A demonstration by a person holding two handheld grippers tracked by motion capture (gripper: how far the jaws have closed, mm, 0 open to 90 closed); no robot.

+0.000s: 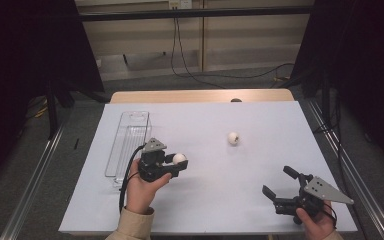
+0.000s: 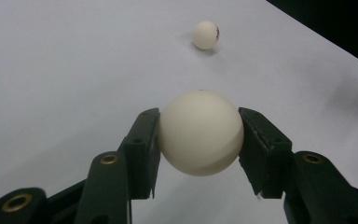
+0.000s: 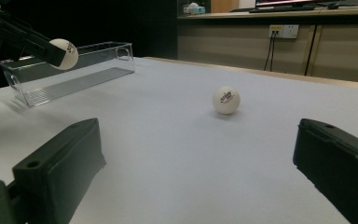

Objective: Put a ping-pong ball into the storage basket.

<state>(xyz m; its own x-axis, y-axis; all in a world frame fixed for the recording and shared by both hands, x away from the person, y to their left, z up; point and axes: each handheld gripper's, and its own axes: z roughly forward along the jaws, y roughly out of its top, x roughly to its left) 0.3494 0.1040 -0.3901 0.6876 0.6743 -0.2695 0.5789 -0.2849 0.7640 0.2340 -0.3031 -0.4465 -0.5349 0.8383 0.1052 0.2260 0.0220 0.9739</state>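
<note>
Two balls: left gripper clamps one ball; right gripper gapes, empty.

White-covered table, clear plastic tray at left, loose white ball mid-table

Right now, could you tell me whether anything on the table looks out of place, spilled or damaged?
Nothing stands out. The left gripper holds one white ball cleanly between its jaws, a second ball rests alone on the white sheet, and the clear tray lies flat beside it. The right gripper waits open.
</note>
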